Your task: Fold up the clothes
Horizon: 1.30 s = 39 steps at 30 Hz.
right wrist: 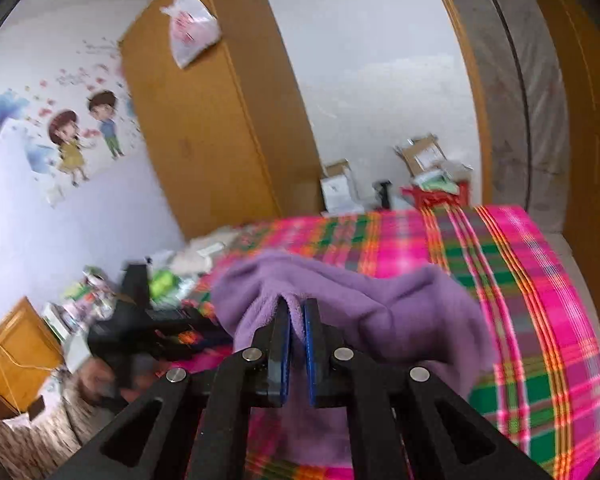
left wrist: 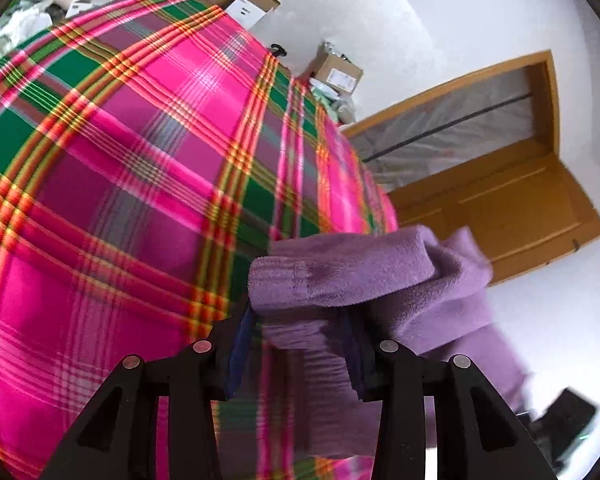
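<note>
Right wrist view alone showing wardrobe (right wrist: pixel 204 120); right gripper (right wrist: pixel 297 320) clamping purple garment (right wrist: pixel 360 312) fold. Left gripper (left wrist: pixel 300 344) gaping apart, garment (left wrist: pixel 340 276) lying just beyond on plaid bedspread (left wrist: pixel 120 160).

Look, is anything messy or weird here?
The purple garment is bunched up, not flat, on the plaid bed cover. The right gripper pinches one fold; the left gripper is open around another part.

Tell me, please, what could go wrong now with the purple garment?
1. The right tool pinches only a thin ridge of the purple garment, so the fleece may slip out.
2. The left tool is open around a thick fold, holding nothing; the fold may fall open.
3. The garment could drag and wrinkle the plaid bedcover.
</note>
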Each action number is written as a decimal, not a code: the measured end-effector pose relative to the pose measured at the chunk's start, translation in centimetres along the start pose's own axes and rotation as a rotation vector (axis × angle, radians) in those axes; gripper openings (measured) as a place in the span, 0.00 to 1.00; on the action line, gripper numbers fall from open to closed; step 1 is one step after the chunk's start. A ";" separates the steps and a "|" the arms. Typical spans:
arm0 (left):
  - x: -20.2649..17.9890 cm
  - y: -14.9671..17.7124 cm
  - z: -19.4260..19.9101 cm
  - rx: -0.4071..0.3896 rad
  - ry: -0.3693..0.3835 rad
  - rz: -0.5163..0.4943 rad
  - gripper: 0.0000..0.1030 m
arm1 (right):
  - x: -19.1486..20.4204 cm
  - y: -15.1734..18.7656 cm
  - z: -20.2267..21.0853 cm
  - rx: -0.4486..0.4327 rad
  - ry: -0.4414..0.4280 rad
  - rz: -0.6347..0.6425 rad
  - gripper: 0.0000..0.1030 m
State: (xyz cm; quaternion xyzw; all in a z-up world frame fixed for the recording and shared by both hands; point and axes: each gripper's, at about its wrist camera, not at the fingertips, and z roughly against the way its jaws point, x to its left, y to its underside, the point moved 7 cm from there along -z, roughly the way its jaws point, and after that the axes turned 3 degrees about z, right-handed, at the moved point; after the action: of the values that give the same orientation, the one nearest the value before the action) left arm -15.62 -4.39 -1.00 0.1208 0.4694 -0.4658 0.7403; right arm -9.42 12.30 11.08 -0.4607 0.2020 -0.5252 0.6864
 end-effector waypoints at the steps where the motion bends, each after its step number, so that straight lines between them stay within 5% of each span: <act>1: 0.0 -0.1 0.0 -0.002 -0.003 -0.008 0.41 | -0.7 0.5 -0.3 0.018 0.050 0.007 0.07; 4: -0.7 -0.3 -0.9 0.008 -0.020 -0.046 0.41 | -2.5 2.3 -1.2 0.068 0.210 0.058 0.07; 8: -1.8 0.0 -2.4 0.048 -0.029 -0.084 0.41 | -3.9 3.5 -1.2 0.113 0.267 0.038 0.10; 11: -2.5 -0.3 -3.1 0.055 -0.019 -0.096 0.41 | -4.3 4.1 0.8 0.088 0.303 0.024 0.22; 14: -2.5 -0.7 -3.1 0.041 -0.001 -0.083 0.41 | -3.5 4.5 3.6 0.027 0.328 0.036 0.24; 20: -2.7 -1.3 -3.0 0.016 0.006 -0.080 0.41 | 3.9 7.7 1.1 0.139 -0.093 0.021 0.25; 23: -2.5 -1.5 -2.7 0.013 0.005 -0.076 0.41 | 5.1 9.6 -3.2 0.228 -0.033 0.054 0.32; 27: -2.2 -1.9 -2.5 0.009 0.003 -0.078 0.41 | 3.1 11.0 -7.1 0.298 0.031 -0.096 0.40; 33: -1.6 -2.3 -2.8 0.014 -0.006 -0.068 0.41 | 1.8 10.6 -9.9 0.276 0.100 -0.145 0.44; 36: -1.5 -2.3 -2.8 0.014 -0.007 -0.078 0.41 | 2.4 10.8 -9.8 0.254 0.062 -0.211 0.37; 38: -1.3 -2.5 -2.5 0.009 -0.009 -0.071 0.41 | 2.5 10.9 -9.6 0.256 0.047 -0.221 0.03; 39: -1.1 -2.5 -2.4 0.006 -0.009 -0.068 0.41 | 2.6 11.0 -9.5 0.259 0.038 -0.220 0.03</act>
State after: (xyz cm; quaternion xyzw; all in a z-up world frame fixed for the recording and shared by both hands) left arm -19.19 -3.64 -0.69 0.1049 0.4684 -0.4925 0.7260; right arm -9.83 6.25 -2.38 -0.3777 0.0940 -0.6276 0.6742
